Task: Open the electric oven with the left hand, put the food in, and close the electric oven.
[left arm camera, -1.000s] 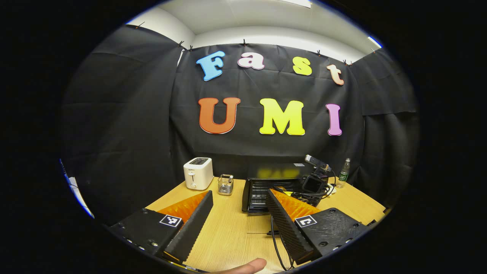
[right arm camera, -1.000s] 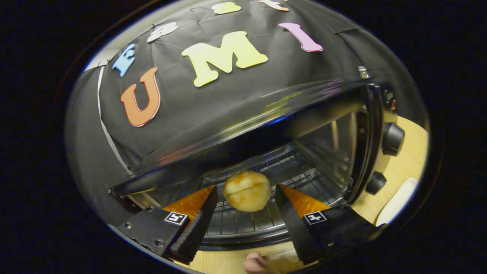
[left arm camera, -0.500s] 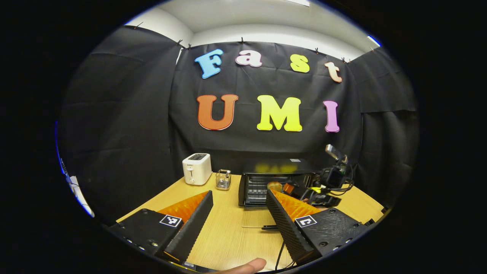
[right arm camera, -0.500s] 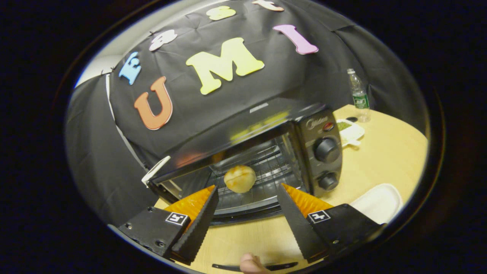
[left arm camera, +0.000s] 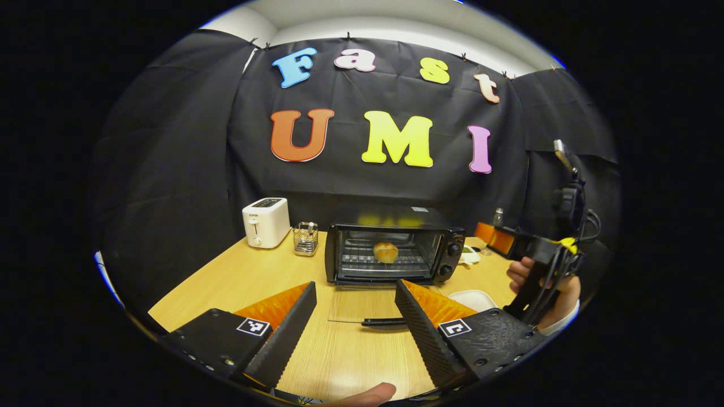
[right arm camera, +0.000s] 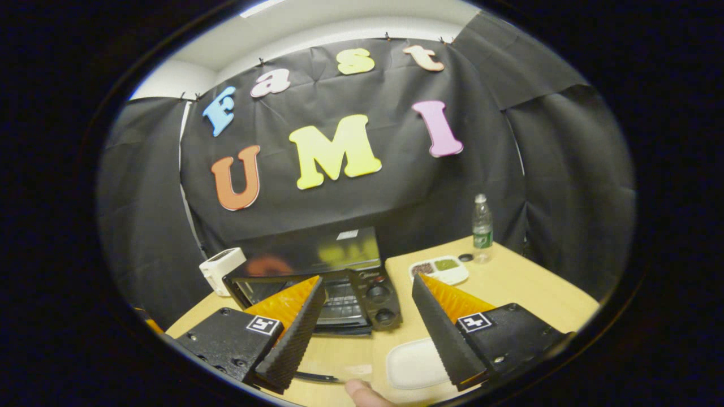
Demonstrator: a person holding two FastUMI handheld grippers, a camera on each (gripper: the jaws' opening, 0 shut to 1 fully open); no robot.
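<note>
in the left gripper view, a white toaster (left arm camera: 265,221) stands at the far left of the wooden surface (left arm camera: 226,282), with a small wire basket (left arm camera: 305,238) just beside it on the right. near the middle sits the electric oven (left arm camera: 394,254), its glass door (left arm camera: 362,302) folded down flat onto the surface toward the camera. the food, a round bun (left arm camera: 386,252), rests on the wire rack inside the oven cavity. two knobs sit on the oven's right panel. low in this view the left claw (left arm camera: 355,325) hangs above the surface in front of the door, its fingers spread wide apart and holding nothing. right of the door's edge lies a white plate (left arm camera: 470,299), and farther back a small white dish (left arm camera: 468,258). at the far right a hand (left arm camera: 546,282) grips the handle of the right claw (left arm camera: 491,238), raised well clear of the oven.

in the right gripper view, the toaster (right arm camera: 222,269) shows at the left, then the oven (right arm camera: 334,282), then the white plate (right arm camera: 413,363) between the fingers. the right claw (right arm camera: 367,333) is also spread apart and empty. behind it lies a divided dish (right arm camera: 439,269), and a clear bottle (right arm camera: 482,229) stands near the back wall.
</note>
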